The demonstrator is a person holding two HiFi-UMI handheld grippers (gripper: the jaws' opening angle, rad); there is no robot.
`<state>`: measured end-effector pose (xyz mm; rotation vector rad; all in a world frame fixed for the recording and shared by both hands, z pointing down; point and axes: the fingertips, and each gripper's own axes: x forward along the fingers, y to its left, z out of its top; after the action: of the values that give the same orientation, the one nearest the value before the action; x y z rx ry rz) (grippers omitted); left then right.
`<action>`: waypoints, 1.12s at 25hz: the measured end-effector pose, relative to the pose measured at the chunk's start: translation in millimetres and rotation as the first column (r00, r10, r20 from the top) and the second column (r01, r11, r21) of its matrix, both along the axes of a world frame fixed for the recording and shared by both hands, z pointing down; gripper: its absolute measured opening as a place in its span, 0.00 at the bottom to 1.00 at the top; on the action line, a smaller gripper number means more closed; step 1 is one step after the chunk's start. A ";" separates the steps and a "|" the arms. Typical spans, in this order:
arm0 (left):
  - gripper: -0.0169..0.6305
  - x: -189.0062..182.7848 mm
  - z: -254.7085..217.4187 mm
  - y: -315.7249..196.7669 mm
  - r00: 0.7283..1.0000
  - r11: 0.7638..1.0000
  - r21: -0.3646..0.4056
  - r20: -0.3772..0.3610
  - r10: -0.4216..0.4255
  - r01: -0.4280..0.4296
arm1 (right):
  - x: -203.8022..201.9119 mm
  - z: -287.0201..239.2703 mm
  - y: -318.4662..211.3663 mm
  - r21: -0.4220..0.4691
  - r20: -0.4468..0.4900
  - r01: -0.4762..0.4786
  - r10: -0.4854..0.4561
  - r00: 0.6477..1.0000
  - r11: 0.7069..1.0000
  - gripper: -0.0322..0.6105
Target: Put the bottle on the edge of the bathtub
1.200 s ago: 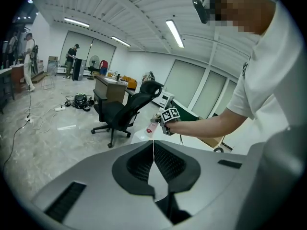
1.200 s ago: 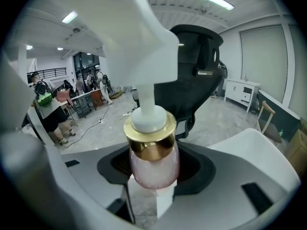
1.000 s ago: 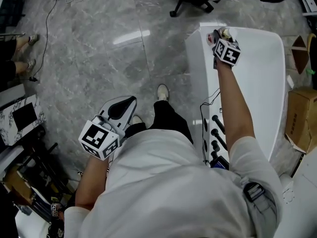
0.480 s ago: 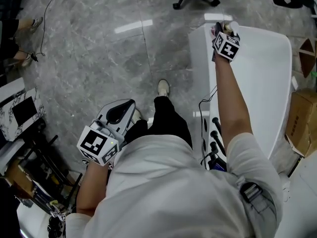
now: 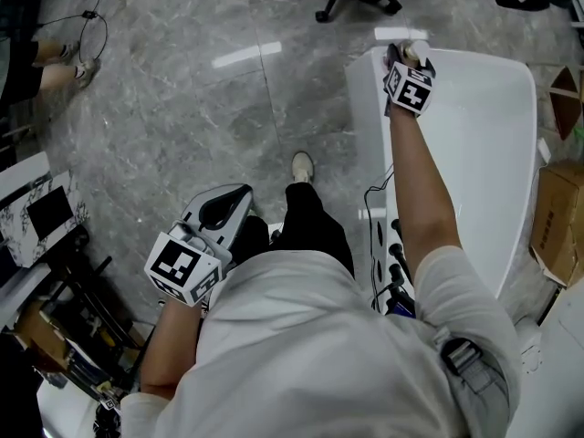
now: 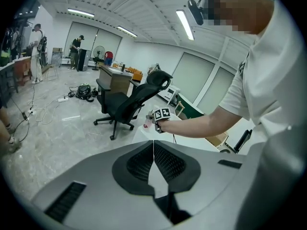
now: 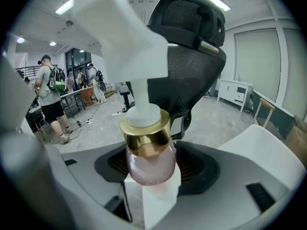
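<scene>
The right gripper [image 5: 402, 57] sits at the upper right of the head view, reached out on a bare arm over the near corner of the bathtub [image 5: 369, 126]. Its jaws are opening, and one bottle [image 7: 148, 162] stands between them: a rosy, see-through body, a gold collar and a white pump head that fills the top of the right gripper view. The bottle stands upright on the white edge of the tub, with the dark pads on either side of it and just beside the glass. I can read no print on it.

The left gripper [image 6: 153, 145] hangs low at the lower left of the head view, beside the person's white shirt. Its jaws are closed tip to tip with nothing between them.

There are two marker cubes, one per gripper – one [image 5: 182, 267] at the lower left and one [image 5: 408, 89] by the tub. Each carries black-and-white square patterns, not letters.

Further out, one black mesh office chair [image 7: 192, 47] stands right behind the bottle. Two cardboard boxes show at the right edge of the head view – the larger [image 5: 555, 222] below the smaller [image 5: 566, 99]. The floor [image 5: 182, 108] is grey marbled tile, with a loose cable [image 5: 87, 35] at the upper left. In the left gripper view, two people [image 6: 36, 51] stand far off at the upper left.
</scene>
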<state>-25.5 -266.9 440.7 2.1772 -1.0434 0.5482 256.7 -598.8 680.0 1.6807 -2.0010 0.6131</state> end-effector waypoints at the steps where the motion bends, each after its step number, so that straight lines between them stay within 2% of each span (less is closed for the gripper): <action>1: 0.05 0.7 -0.6 -0.7 1.000 1.000 0.001 0.001 0.006 -0.006 | 0.4 -0.4 0.4 0.000 0.008 0.003 -0.003 1.000 1.000 0.49; 6: 0.05 5.1 -2.7 -5.5 0.999 0.999 0.013 -0.002 0.042 -0.042 | 3.5 -2.5 10.4 -0.006 0.027 0.015 -0.015 1.000 1.000 0.57; 13: 0.05 13.5 -11.6 -6.3 0.993 0.992 0.053 -0.012 0.116 -0.115 | 1.0 -13.8 44.3 -0.006 0.045 0.032 -0.032 0.998 0.999 0.56; 21: 0.05 7.5 -25.7 13.5 0.977 0.973 0.110 -0.046 0.208 -0.202 | -9.2 -39.0 107.4 -0.011 0.028 0.048 -0.048 0.998 0.999 0.50; 28: 0.05 -21.9 -40.3 38.9 0.958 0.951 0.160 -0.068 0.279 -0.265 | -35.1 -78.7 179.3 0.006 0.013 0.060 -0.060 0.998 0.998 0.37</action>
<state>-47.4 -228.0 400.4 2.4753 -0.7609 0.5019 221.6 -419.5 601.3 1.6169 -2.0563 0.5999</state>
